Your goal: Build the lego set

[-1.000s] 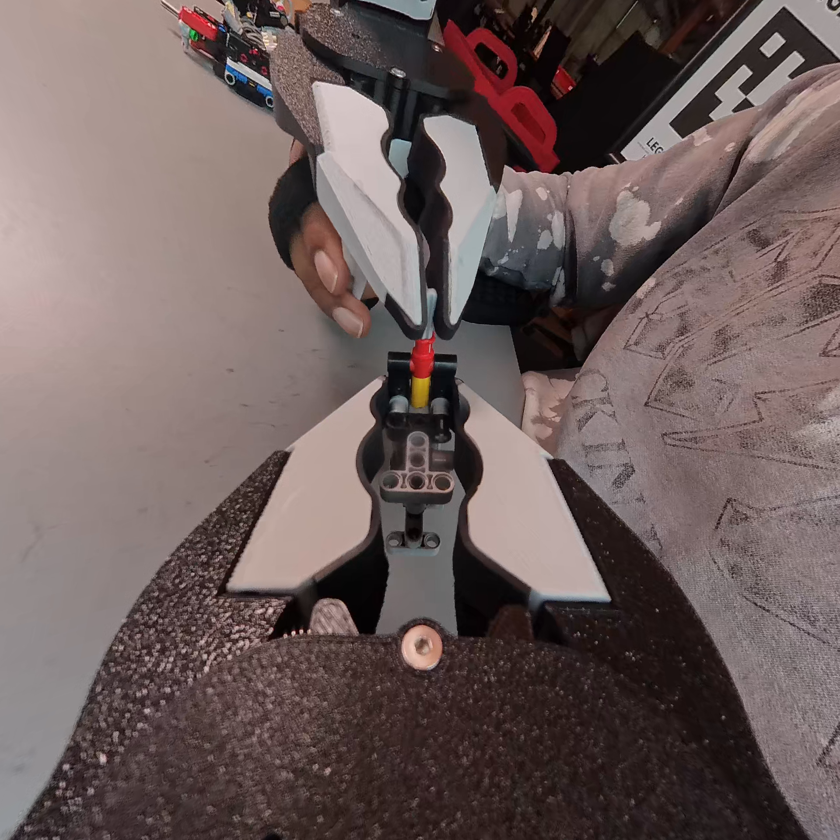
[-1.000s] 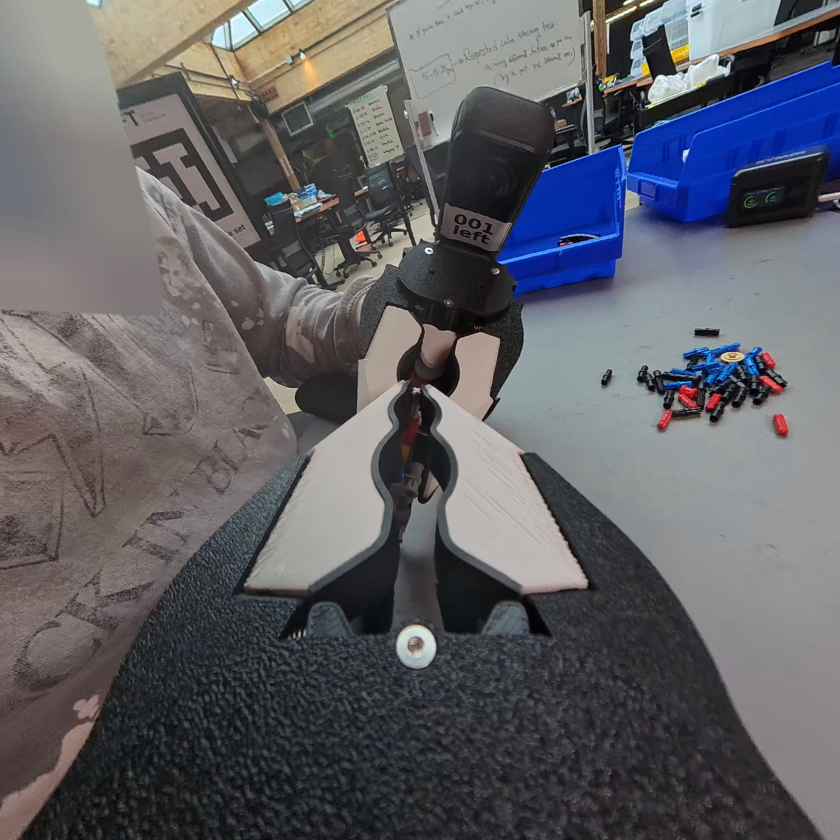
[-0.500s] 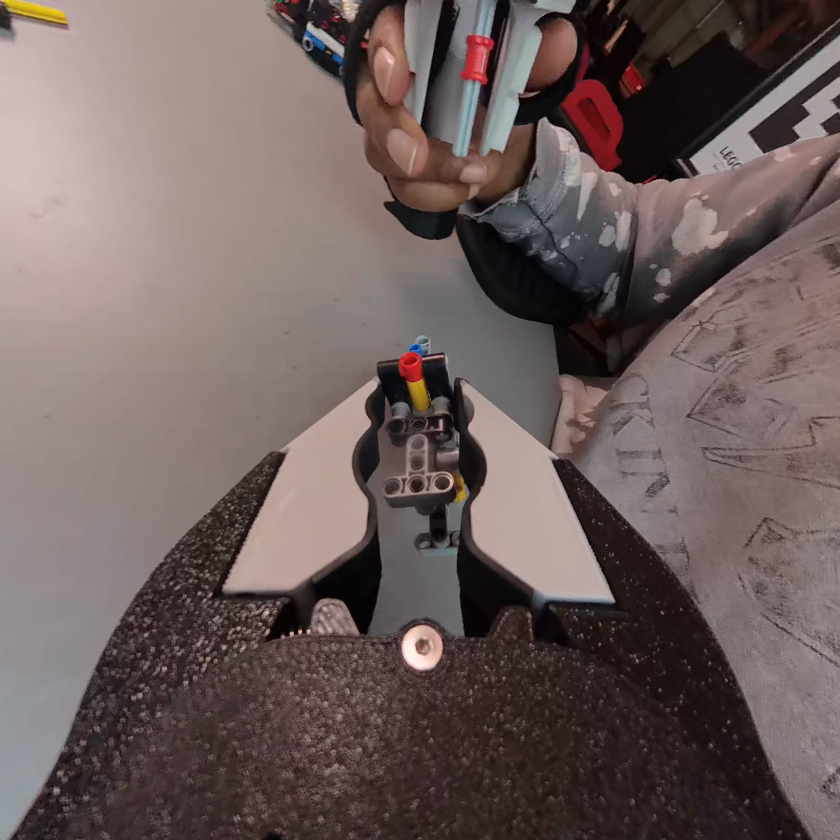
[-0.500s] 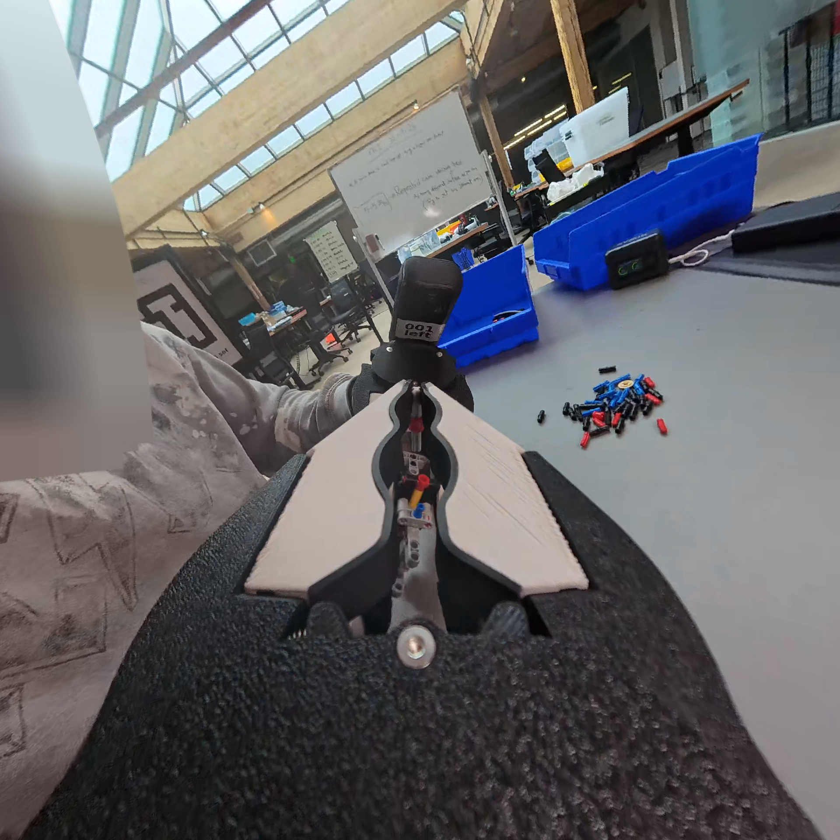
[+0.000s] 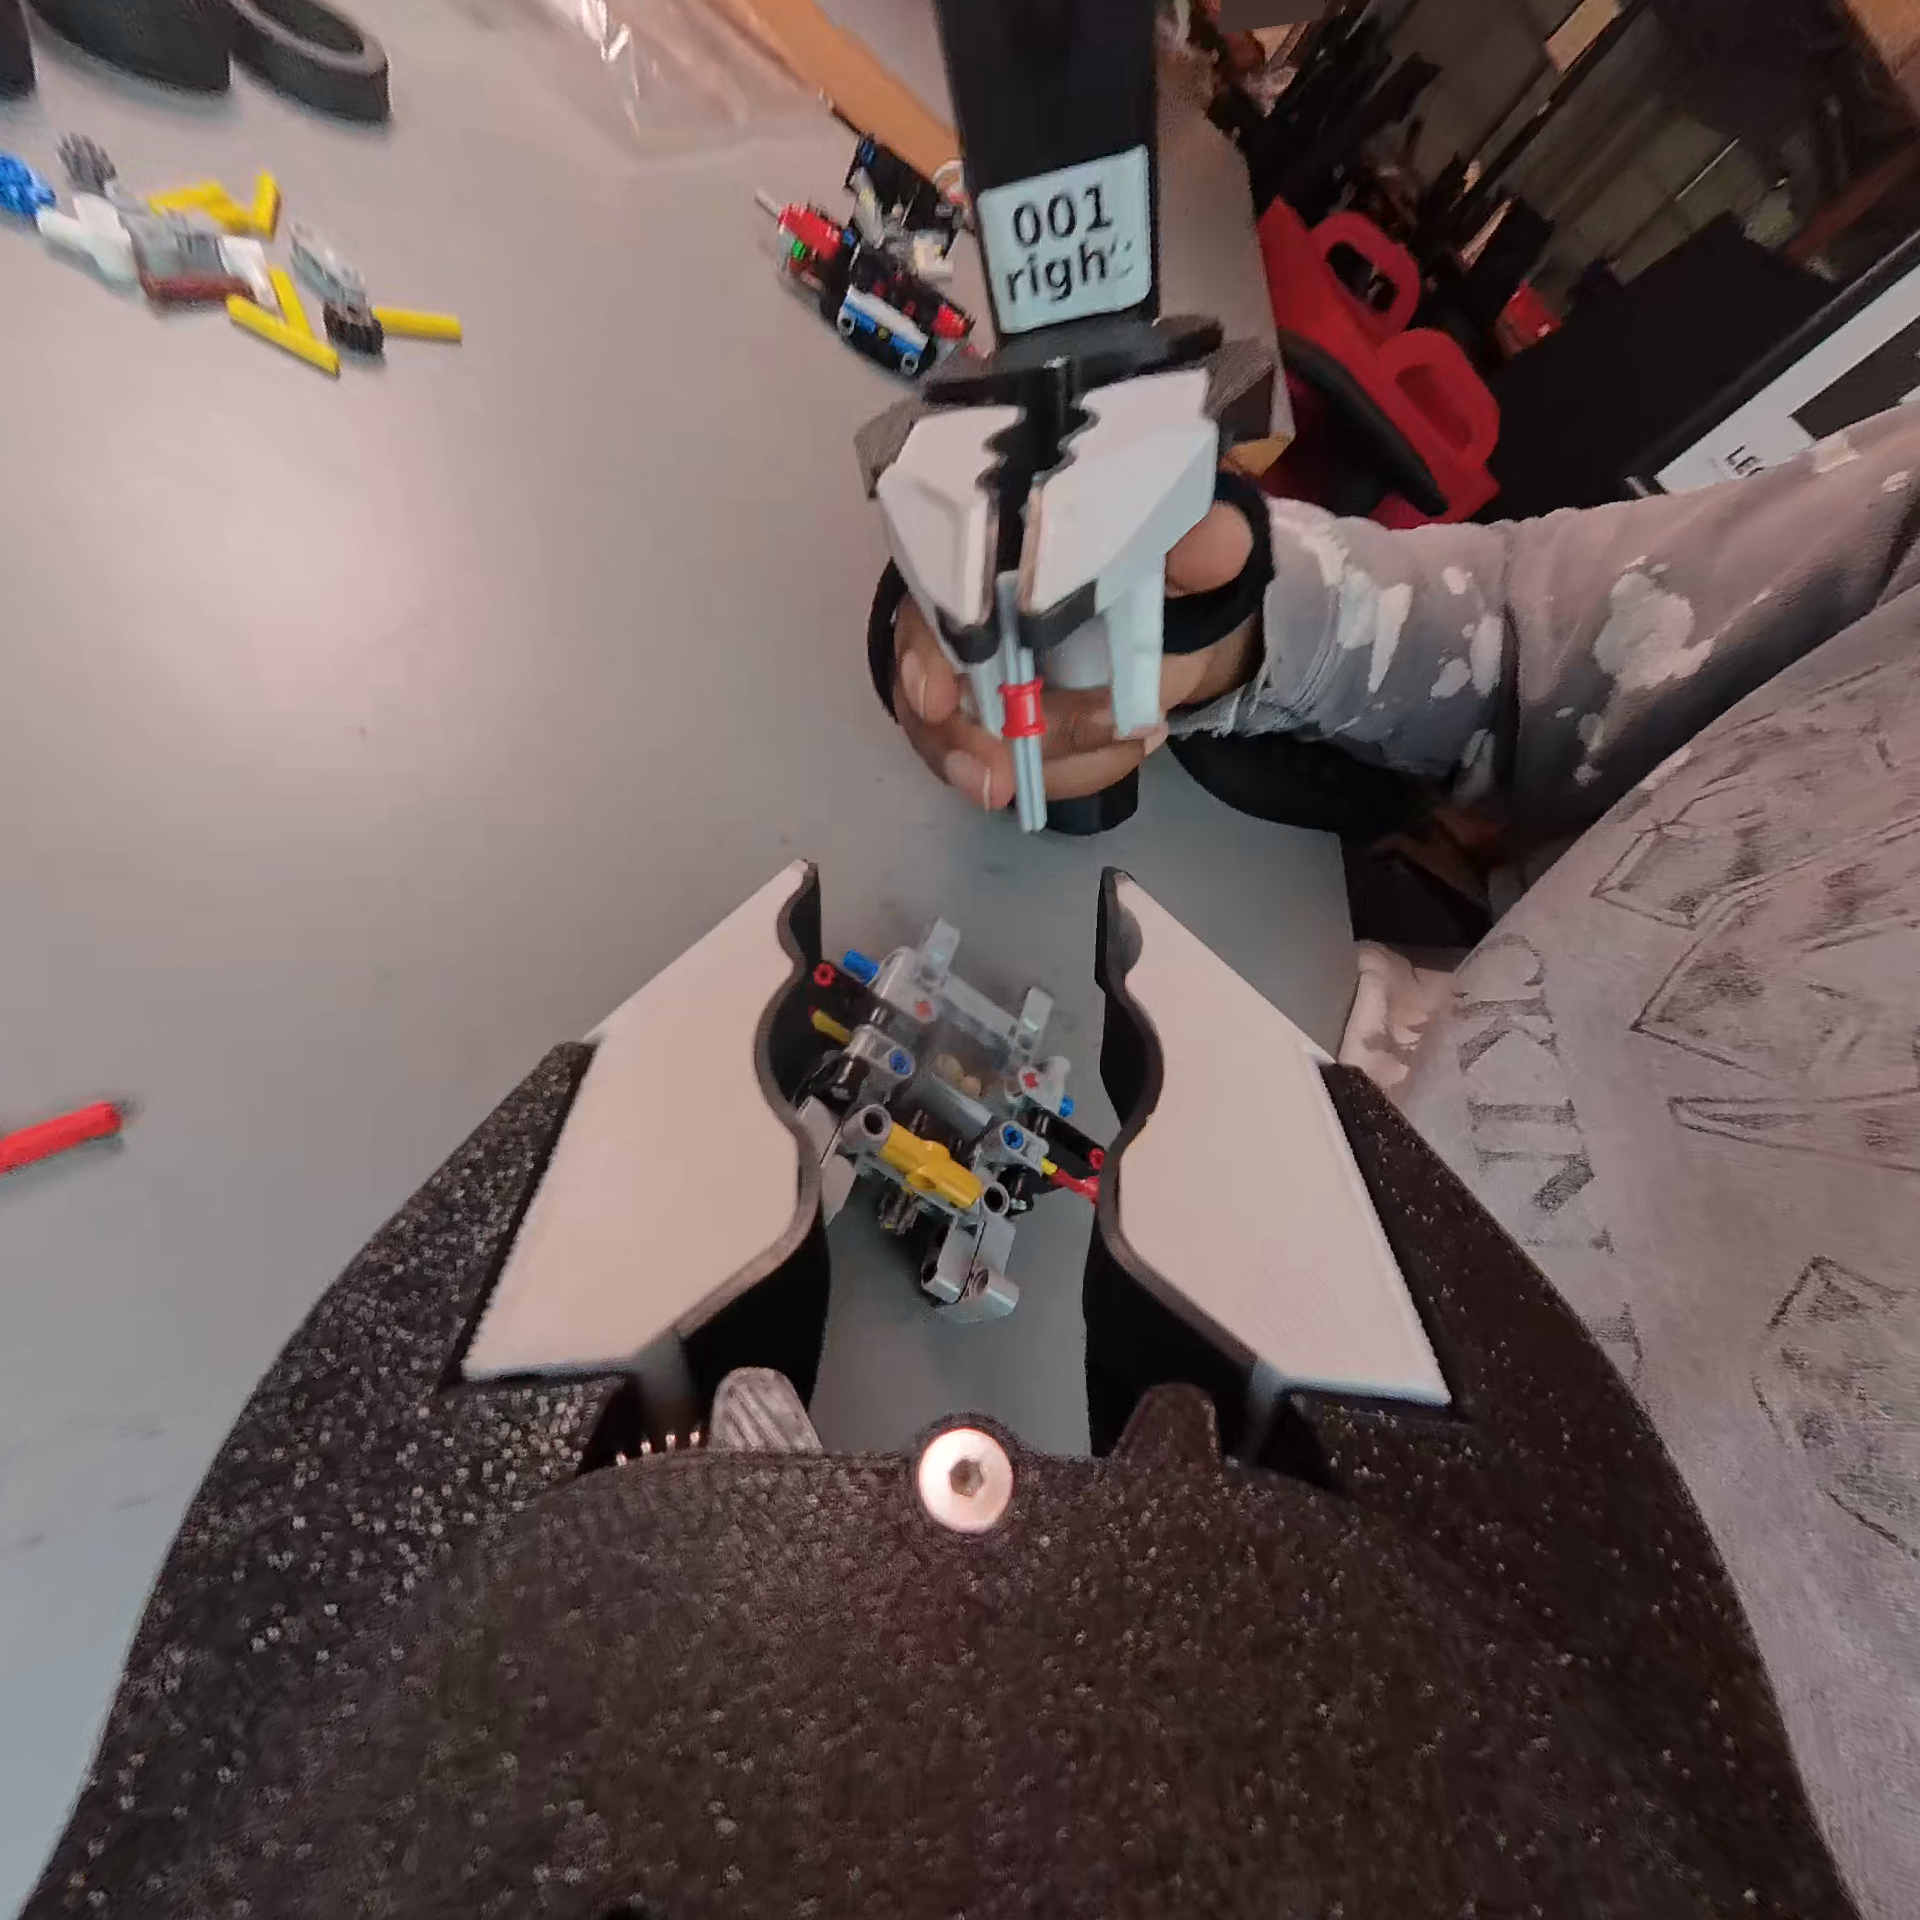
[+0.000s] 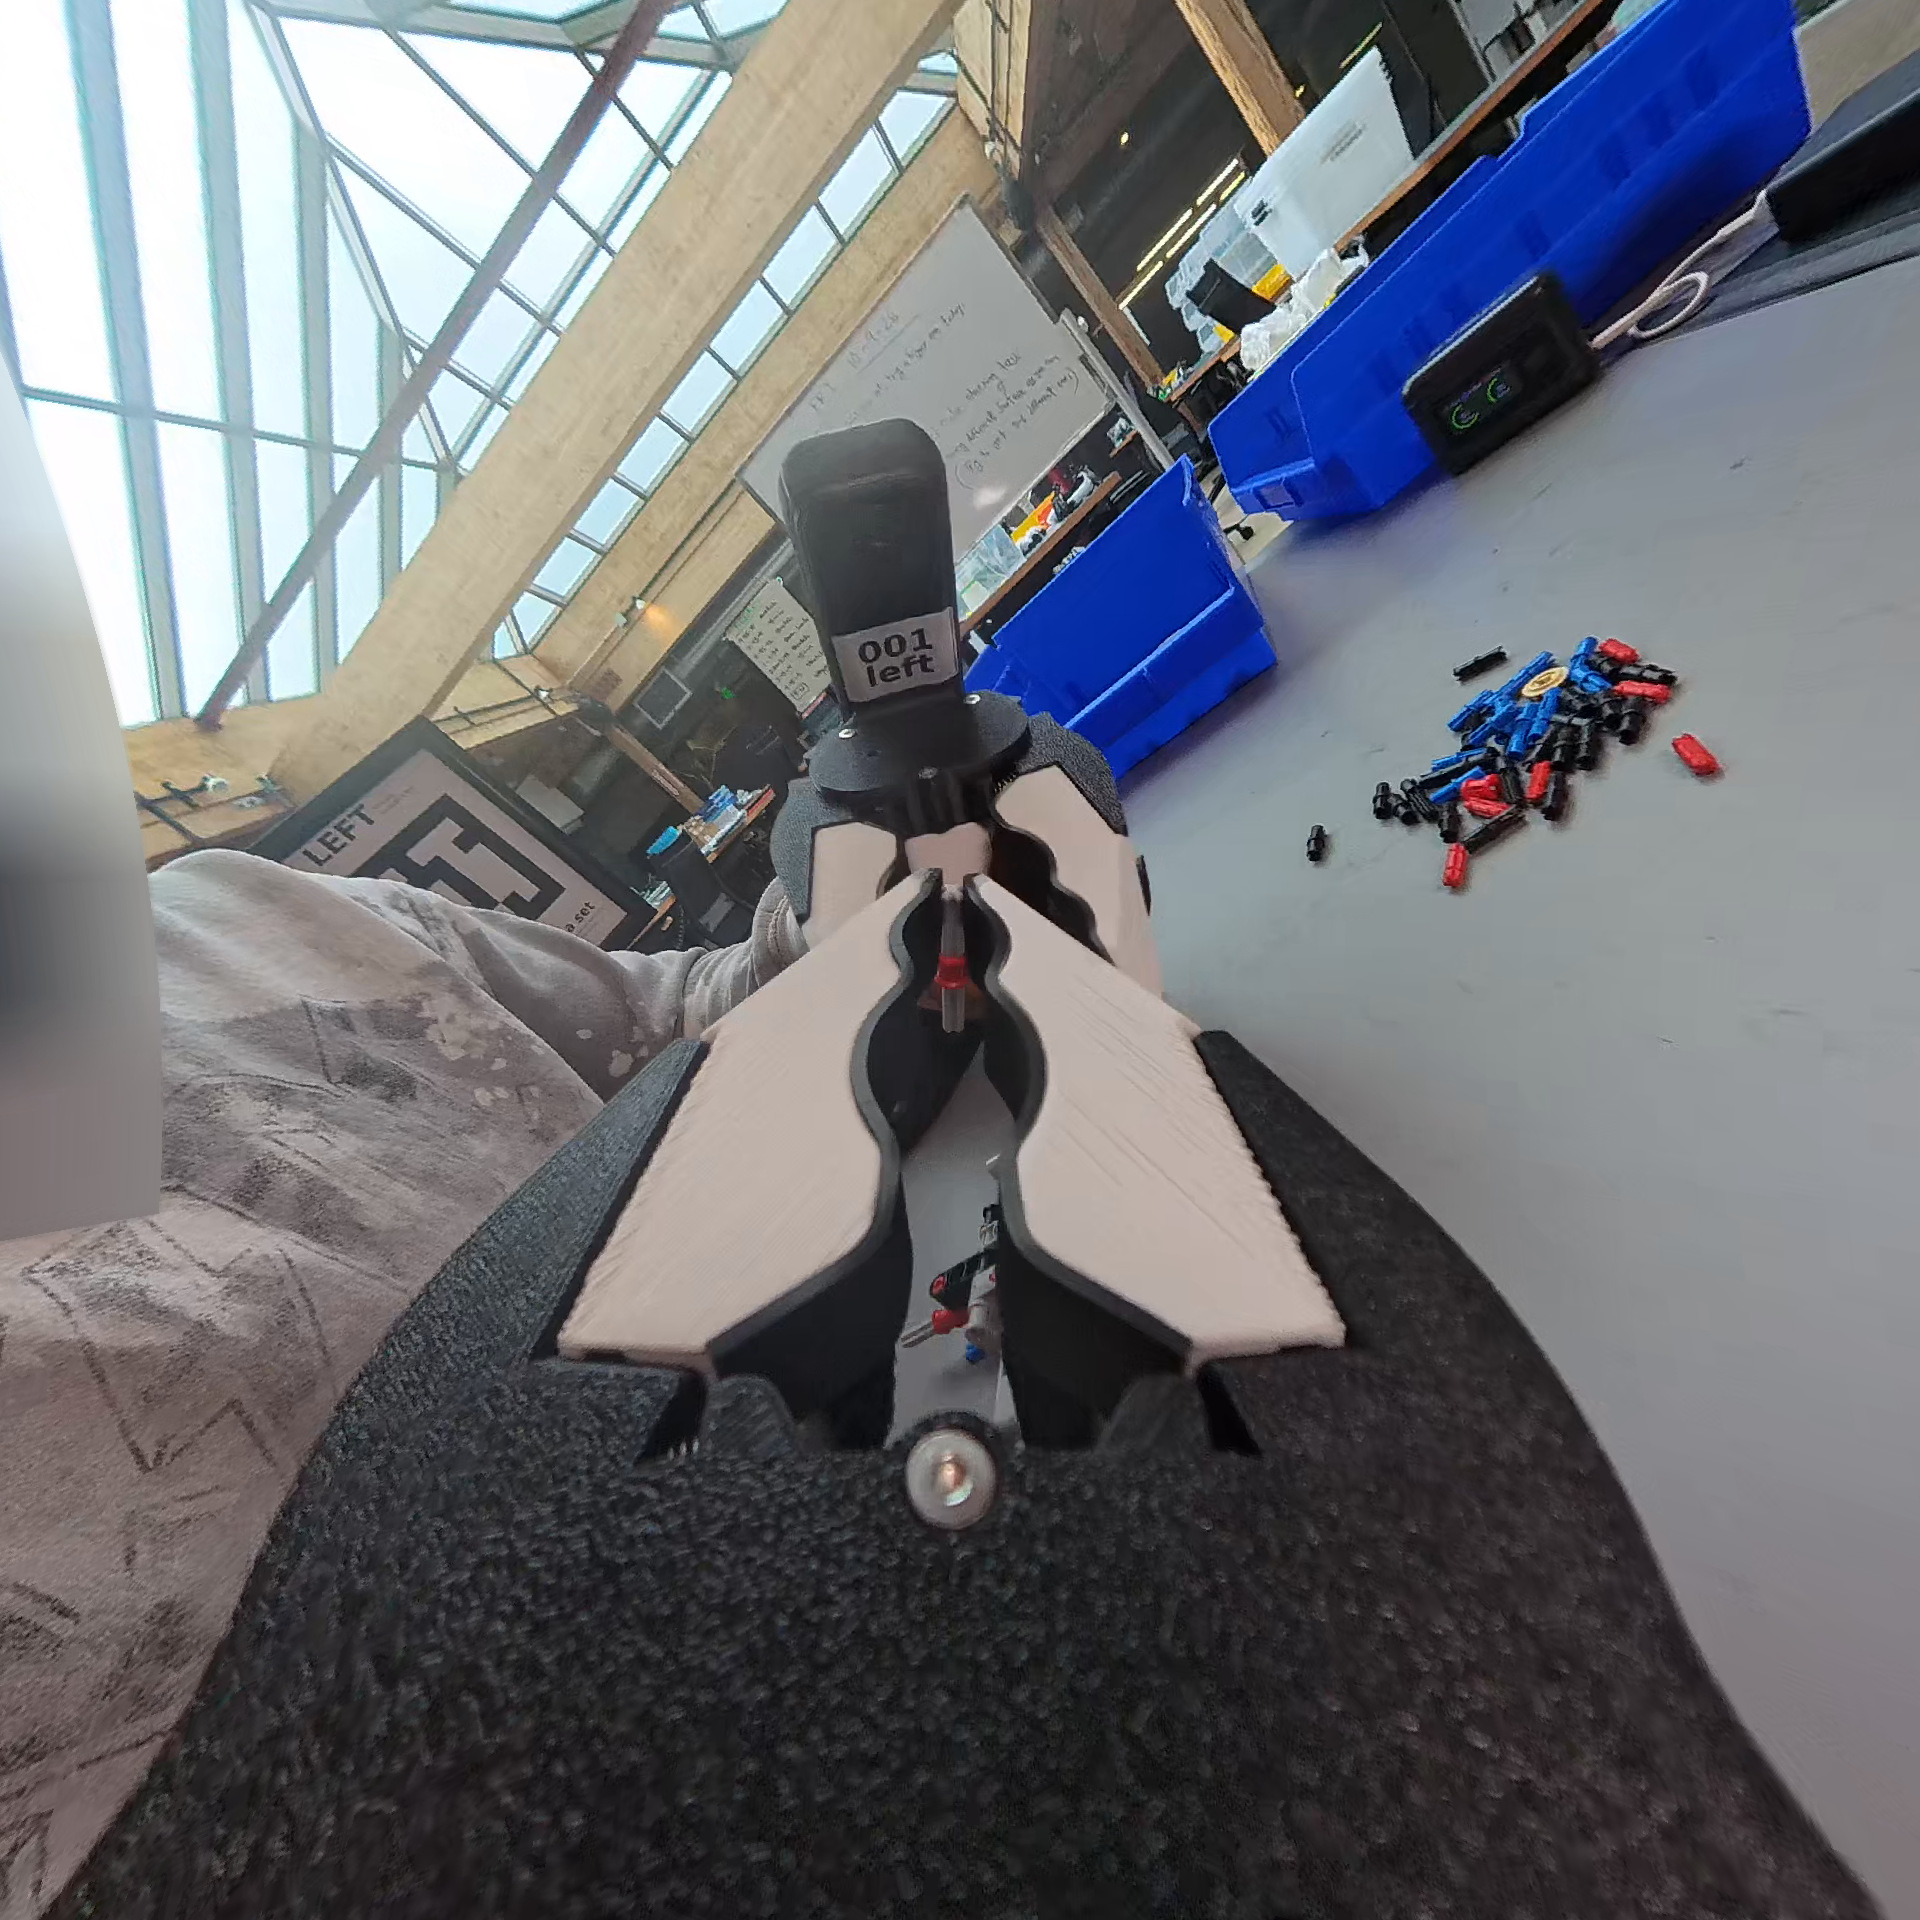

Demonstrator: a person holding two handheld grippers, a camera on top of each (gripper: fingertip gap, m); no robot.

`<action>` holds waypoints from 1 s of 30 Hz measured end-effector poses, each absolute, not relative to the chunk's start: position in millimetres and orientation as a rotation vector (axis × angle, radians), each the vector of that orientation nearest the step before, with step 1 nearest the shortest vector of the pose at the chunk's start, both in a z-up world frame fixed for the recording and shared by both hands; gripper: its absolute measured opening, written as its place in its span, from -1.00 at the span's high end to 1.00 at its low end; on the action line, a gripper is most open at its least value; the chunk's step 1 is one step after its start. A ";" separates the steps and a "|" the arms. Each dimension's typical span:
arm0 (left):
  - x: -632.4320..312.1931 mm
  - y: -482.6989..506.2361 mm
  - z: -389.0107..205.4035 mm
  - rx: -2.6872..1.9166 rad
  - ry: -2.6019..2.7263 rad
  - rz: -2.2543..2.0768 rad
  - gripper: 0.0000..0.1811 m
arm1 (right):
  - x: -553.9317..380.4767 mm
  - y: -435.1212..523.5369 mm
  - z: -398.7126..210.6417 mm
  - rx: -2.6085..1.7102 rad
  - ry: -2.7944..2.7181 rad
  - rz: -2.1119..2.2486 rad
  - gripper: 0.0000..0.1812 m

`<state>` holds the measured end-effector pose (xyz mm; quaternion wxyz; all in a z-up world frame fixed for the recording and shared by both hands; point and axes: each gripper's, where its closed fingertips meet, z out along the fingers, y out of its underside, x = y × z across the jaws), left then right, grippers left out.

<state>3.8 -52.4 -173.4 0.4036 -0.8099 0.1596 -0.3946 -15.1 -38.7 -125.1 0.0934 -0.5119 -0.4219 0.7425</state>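
Your lego assembly lies on the grey table, only partly built: it is a compact grey core with yellow, blue and red pins. It sits between the spread fingers of your left gripper, gripped by neither. Your right gripper hangs just beyond, clamped on 1 pale axle with a red bush, not yet fitted. Loose beams and a pin pile suggest much remains.

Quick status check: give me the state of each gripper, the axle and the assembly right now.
left gripper: open, straddling the assembly, not gripping it
right gripper: shut on the grey axle
grey axle: held in the air, red bushing on it
lego assembly: on the table, axle not yet inserted
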 end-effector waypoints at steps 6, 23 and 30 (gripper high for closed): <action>6.6 -49.9 -140.1 -1.856 0.367 -1.066 0.78 | -17.2 -44.6 -125.9 -1.486 -1.268 2.163 0.98; -53.1 -35.1 -161.7 -1.995 0.390 -0.597 0.95 | 22.4 38.0 -44.6 -1.186 -0.987 1.979 0.98; -152.9 -15.2 -221.5 -2.240 0.300 0.037 0.94 | 4.6 22.9 -86.7 -1.316 -1.114 1.938 0.98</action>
